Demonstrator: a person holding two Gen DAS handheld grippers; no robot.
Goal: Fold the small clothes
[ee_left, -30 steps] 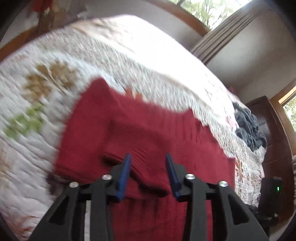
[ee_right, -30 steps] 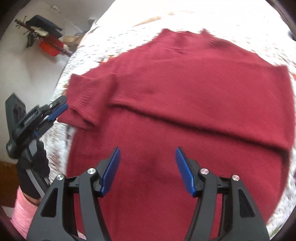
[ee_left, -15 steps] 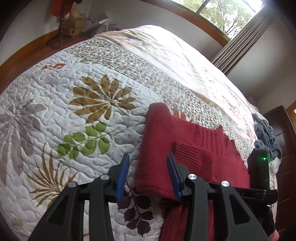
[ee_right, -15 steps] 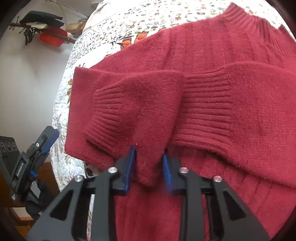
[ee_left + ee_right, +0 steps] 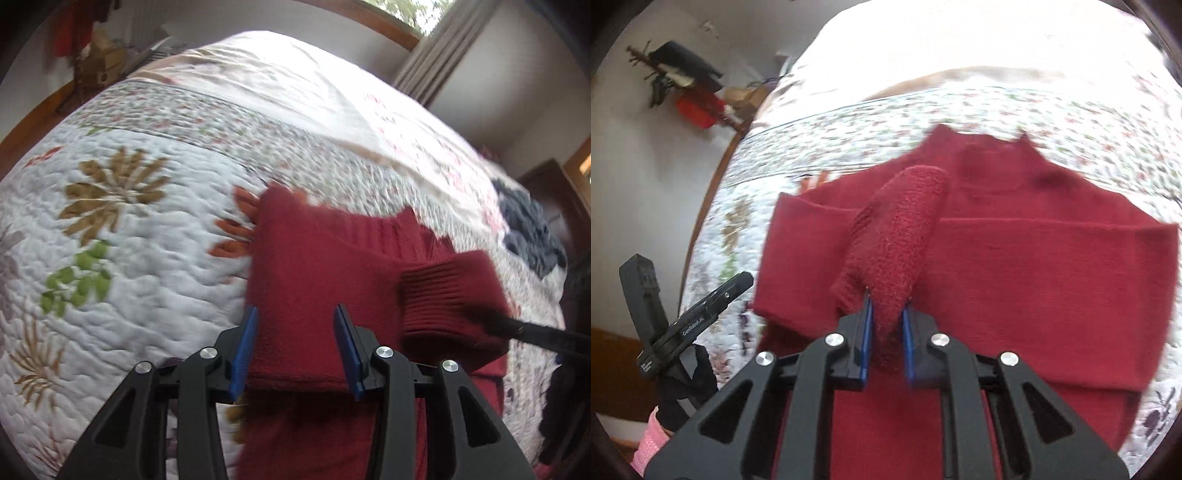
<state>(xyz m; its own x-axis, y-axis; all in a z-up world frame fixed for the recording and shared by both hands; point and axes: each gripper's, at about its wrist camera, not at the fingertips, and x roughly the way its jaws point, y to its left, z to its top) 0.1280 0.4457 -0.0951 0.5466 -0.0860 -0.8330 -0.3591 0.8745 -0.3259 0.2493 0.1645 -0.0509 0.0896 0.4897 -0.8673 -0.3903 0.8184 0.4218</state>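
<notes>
Quilt blurred; right gripper clamps sweater cuff.

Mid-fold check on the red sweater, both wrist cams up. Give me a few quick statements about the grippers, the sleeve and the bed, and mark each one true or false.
1. The right gripper is shut on a sleeve cuff of the red sweater. True.
2. The left gripper is clamped on fabric. False: its jaws stand apart, with the folded sweater edge between them.
3. The sweater lies on a quilt with a leaf pattern. True.
4. The held cuff lies flat on the sweater. False: it is lifted clear above the body.
5. A dark blue-grey garment lies further along the bed. True.
</notes>
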